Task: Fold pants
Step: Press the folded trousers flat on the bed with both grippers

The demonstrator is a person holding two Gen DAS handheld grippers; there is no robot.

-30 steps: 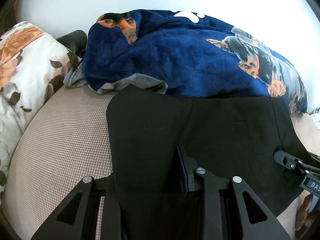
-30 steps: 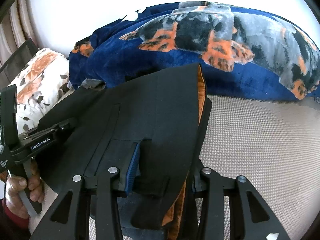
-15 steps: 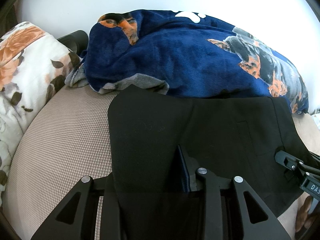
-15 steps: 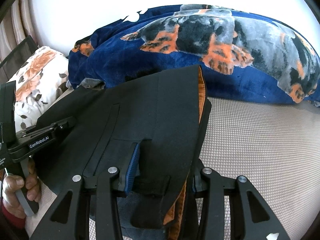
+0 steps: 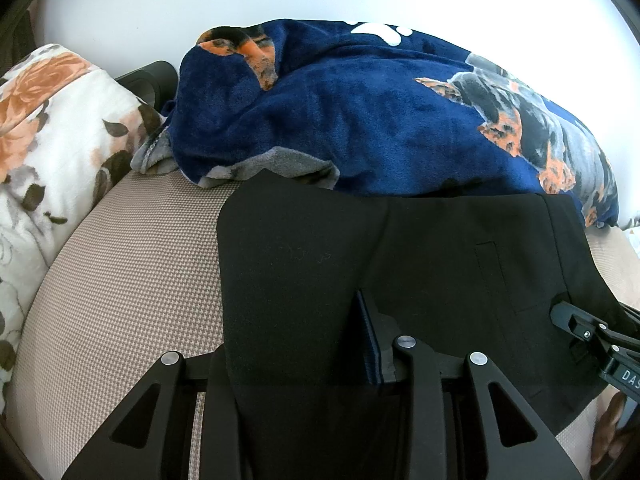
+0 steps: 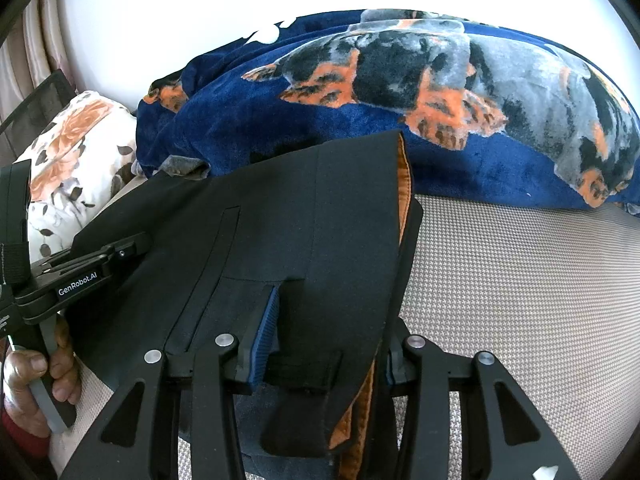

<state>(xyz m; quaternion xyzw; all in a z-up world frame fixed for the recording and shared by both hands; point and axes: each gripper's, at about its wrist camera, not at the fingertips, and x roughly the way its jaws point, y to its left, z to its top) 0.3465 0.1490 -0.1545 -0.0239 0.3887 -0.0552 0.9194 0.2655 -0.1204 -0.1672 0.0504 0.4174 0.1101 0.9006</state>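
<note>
Black pants point(image 5: 400, 264) with an orange waistband lining lie on the beige bed surface, their far edge against a blue blanket. My left gripper point(image 5: 304, 332) is shut on the pants' near edge; its left finger is hidden under cloth. My right gripper point(image 6: 332, 332) is shut on the waistband end of the pants point(image 6: 312, 216), where the orange lining point(image 6: 406, 184) shows. The right gripper's tip shows at the right of the left wrist view point(image 5: 576, 320). The left gripper shows at the left of the right wrist view point(image 6: 100, 260).
A blue fleece blanket point(image 5: 360, 120) with a dog print is heaped along the white wall behind the pants. A floral pillow point(image 5: 48, 128) lies at the left. Bare beige mattress point(image 6: 520, 280) stretches to the right of the pants.
Both grippers have moved slightly forward with the pants in them; the hold is unchanged.
</note>
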